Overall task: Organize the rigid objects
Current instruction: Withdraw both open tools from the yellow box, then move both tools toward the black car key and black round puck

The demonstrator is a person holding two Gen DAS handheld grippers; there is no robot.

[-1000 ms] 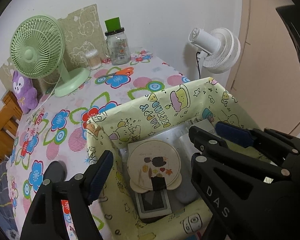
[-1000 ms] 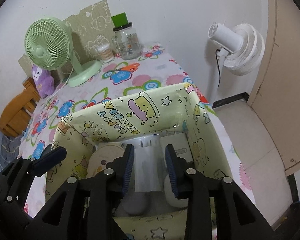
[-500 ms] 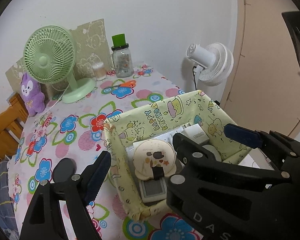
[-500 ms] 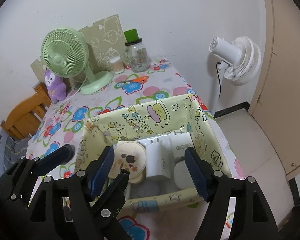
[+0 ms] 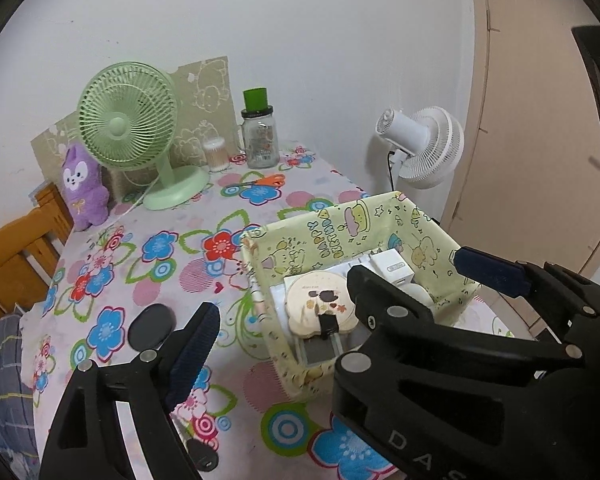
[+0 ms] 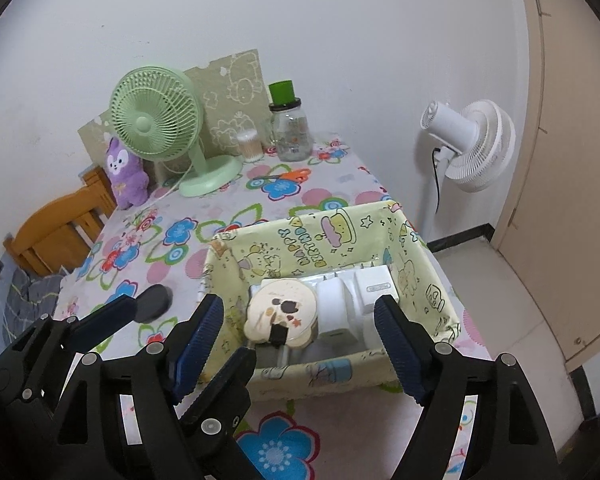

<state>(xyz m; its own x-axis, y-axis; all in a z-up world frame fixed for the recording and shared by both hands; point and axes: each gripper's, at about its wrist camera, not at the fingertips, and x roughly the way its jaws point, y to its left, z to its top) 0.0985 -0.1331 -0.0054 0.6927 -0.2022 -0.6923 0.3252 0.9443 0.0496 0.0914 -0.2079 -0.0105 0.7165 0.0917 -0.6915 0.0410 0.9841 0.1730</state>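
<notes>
Surface (image 6: 228,216) with floral cloth carries everything; you've got the yellow cartoon box (image 6: 312,240) near its front right edge, so both tongs reach in from your side. Inside it the rigid things sit packed: round cream mirror (image 6: 282,312) lies flat on top at left over a grey-screened gadget, white adapter (image 6: 334,316) upright beside it, white charger (image 6: 374,286) at the back right corner. Judging by that, the sorting step looks nearly done.

Right tongs (image 6: 300,344) hang above the box's near wall, opening, nothing between them. Left tongs (image 5: 340,304) also opening, empty; the right tongs' body blocks much of the box in the left view.

Left out on the surface: black disc (image 6: 153,303) just left of the box, likely the next pick. Orange scissors (image 6: 286,176) farther back, well apart from the box.

Back row by the wall: green fan (image 6: 156,128), purple plush (image 6: 126,172), jar (image 6: 290,136) with green cap, swab tub (image 6: 249,145). White fan (image 6: 472,148) stands off the surface at right. Fan cord trails over the cloth, could snag a reach to the back.
</notes>
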